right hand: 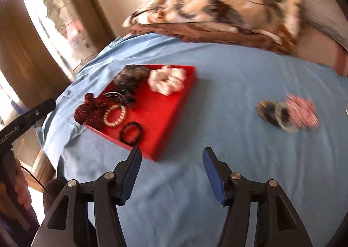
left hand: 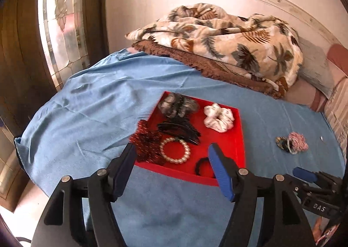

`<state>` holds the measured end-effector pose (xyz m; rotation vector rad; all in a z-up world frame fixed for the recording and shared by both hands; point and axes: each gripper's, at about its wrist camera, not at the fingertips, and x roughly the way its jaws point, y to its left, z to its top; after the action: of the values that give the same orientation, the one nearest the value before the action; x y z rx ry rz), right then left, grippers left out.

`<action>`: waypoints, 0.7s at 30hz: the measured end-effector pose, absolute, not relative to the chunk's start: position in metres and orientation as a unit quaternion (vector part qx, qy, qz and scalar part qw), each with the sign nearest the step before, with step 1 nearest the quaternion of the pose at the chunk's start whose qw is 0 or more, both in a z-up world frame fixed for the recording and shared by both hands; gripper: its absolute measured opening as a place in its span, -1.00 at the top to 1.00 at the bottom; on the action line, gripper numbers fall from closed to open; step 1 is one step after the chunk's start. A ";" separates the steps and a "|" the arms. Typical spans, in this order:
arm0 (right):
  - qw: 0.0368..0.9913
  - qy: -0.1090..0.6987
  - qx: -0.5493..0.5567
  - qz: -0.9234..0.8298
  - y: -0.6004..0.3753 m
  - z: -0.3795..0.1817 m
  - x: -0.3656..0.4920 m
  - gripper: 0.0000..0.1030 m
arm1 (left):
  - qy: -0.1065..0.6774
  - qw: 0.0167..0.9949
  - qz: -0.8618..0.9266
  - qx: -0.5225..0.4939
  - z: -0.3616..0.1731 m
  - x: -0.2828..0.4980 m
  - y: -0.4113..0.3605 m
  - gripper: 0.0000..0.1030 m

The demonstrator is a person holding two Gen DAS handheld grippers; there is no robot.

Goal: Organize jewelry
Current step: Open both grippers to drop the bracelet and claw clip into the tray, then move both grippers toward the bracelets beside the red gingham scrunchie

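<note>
Blue bedsheet [left hand: 91, 103], red tray [left hand: 237, 138], person's hand [right hand: 20, 184] right-view only

Left gripper [left hand: 171, 155] jaws apart, nothing between, aimed 12 o'clock, tilted down. Right gripper [right hand: 171, 157] same: apart, empty. Hand [right hand: 21, 188] at 9 o'clock.

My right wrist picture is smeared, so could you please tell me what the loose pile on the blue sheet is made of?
Observer: The left wrist view shows a pink-and-white scrunchie touching a dark patterned scrunchie.
Operator: Is the left gripper empty? I see only one of its fingers.
Observer: Yes, the left gripper is open, with nothing between its pads.
Operator: Is anything else loose?
Observer: A small silvery thing lies right of them, too small to identify.
</note>
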<state>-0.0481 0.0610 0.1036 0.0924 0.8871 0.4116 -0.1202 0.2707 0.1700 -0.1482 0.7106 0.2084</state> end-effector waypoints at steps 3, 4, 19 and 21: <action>0.891 0.419 0.060 0.168 0.032 0.102 -0.070 -0.29 | 0.347 0.932 0.090 -0.055 0.172 -0.127 0.246 -0.35; 0.892 0.417 0.064 0.160 0.024 0.102 -0.075 -0.30 | 0.348 0.933 0.085 -0.045 0.172 -0.130 0.236 -0.36; 0.910 0.387 0.104 0.107 -0.033 0.112 -0.114 -0.34 | 0.356 0.931 0.047 0.066 0.172 -0.154 0.145 -0.38; 0.911 0.385 0.103 0.104 -0.035 0.112 -0.116 -0.34 | 0.362 0.928 0.043 0.072 0.170 -0.153 0.139 -0.38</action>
<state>-0.1156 -0.0347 0.1124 0.2120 0.7928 0.2151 -0.1533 0.1392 0.1695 0.1467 0.7418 0.0891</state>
